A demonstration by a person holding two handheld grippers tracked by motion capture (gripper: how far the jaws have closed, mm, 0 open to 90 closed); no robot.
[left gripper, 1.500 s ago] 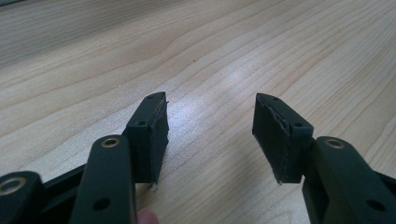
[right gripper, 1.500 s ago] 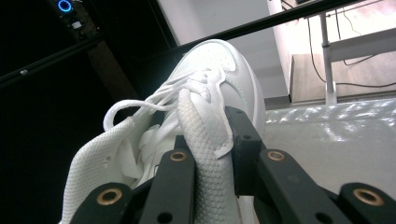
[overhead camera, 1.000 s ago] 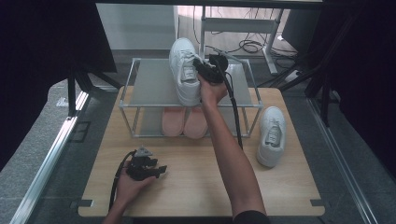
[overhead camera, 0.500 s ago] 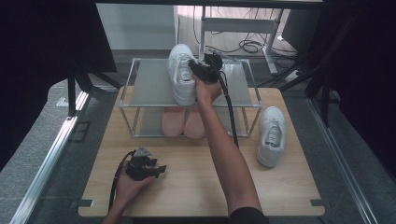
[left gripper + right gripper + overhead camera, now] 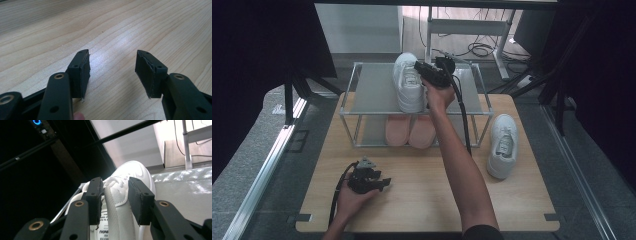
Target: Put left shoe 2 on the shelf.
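Right gripper view is showing the right gripper [image 5: 115,200] with its two black jaws standing either side of the collar of a white sneaker [image 5: 125,195]; the jaws have just been opening, and the pads are now sitting apart from the shoe's edge, so the grip is released with the collar still lying between them. High view is showing the same right gripper [image 5: 424,75] reaching over the top shelf of a metal rack [image 5: 377,92], where the white sneaker [image 5: 408,82] is lying flat with its toe pointing away from the person. The person's right forearm [image 5: 457,160] is stretching across the wooden table [image 5: 422,200] toward it. Under the top shelf, a pair of pink shoes [image 5: 409,131] is sitting side by side on the lower level. A second white sneaker [image 5: 502,145] is resting on the table just to the right of the rack. Nearer the person, the left gripper [image 5: 382,184] is lying low in the left hand [image 5: 352,197] on the table; left gripper view is showing the left gripper [image 5: 112,72] with jaws spread wide over bare wood, holding nothing.
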